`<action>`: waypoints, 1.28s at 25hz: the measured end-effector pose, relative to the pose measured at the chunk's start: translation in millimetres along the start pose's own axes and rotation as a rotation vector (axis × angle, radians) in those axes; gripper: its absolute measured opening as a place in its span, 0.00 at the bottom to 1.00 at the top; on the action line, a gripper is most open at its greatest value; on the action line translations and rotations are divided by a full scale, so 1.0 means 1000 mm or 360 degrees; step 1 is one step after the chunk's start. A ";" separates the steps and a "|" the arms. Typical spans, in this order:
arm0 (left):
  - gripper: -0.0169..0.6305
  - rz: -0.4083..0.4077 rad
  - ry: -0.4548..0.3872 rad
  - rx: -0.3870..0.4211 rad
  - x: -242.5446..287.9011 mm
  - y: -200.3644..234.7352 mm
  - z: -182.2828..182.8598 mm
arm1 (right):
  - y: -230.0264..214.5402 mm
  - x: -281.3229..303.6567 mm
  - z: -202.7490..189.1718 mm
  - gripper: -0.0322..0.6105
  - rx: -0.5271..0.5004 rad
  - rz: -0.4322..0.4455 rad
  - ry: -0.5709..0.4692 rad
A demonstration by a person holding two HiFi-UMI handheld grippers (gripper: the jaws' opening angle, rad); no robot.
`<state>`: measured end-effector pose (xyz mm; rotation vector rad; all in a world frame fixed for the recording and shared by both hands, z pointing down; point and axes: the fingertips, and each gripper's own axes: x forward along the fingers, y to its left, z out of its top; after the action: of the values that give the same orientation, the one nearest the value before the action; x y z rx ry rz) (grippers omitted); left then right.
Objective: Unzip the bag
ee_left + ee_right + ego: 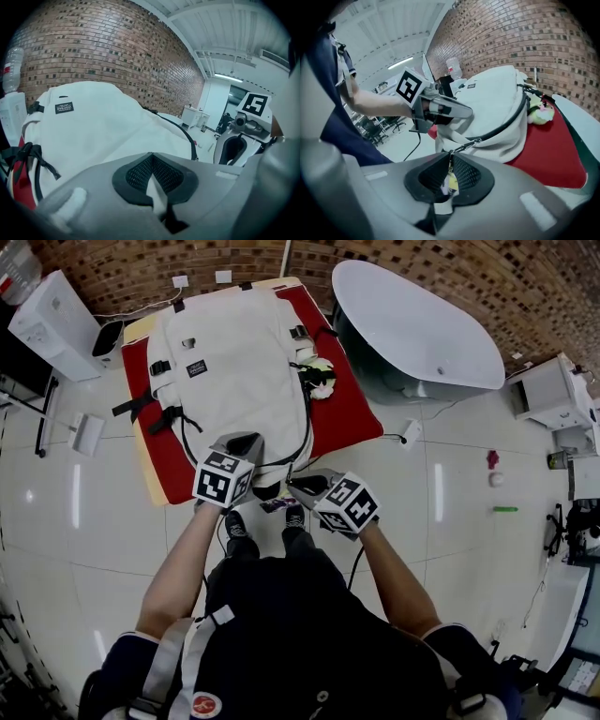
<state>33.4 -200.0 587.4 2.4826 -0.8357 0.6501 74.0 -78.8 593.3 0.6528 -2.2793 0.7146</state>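
My left tongs (152, 164) are clamped shut on a fold of the white bag (103, 122). My right tongs (450, 164) pinch the zip pull (464, 146). The bag lies on the red surface (356, 413) at twelve o'clock. Judged step: grip taken, pull pending. Next move: draw the pull toward one o'clock while the left braces. The pads hide the slider.
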 end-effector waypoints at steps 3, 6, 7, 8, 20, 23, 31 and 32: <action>0.03 -0.0057 0.0015 0.0022 -0.001 -0.005 -0.001 | 0.019 0.013 0.008 0.10 0.0031 0.0041 -0.0039; 0.03 -0.0129 0.0038 0.0033 -0.003 -0.008 -0.004 | 0.030 0.024 0.012 0.10 0.0042 0.0038 -0.0050; 0.03 -0.0151 0.0047 0.0031 -0.004 -0.008 -0.005 | 0.034 0.028 0.013 0.10 0.0042 0.0036 -0.0048; 0.03 -0.0171 0.0057 0.0027 -0.004 -0.007 -0.007 | 0.038 0.032 0.015 0.10 0.0042 0.0035 -0.0045; 0.03 -0.0343 -0.0020 0.0070 -0.039 -0.038 -0.004 | 0.034 0.032 0.009 0.11 0.0002 -0.0015 -0.0029; 0.03 -0.0266 0.0038 0.0029 -0.046 -0.050 -0.018 | 0.034 0.028 0.007 0.11 -0.0053 0.0025 -0.0036; 0.14 -0.0105 0.0065 -0.0409 -0.036 -0.081 -0.044 | 0.024 0.001 -0.001 0.10 -0.0316 -0.0051 -0.0125; 0.17 -0.0087 0.0064 -0.0448 -0.033 -0.083 -0.045 | 0.022 -0.001 -0.003 0.10 -0.0346 -0.0066 -0.0138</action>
<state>50.5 -101.3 583.9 2.2238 -0.7830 0.5221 62.1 -60.9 587.7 0.6353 -2.3727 0.4177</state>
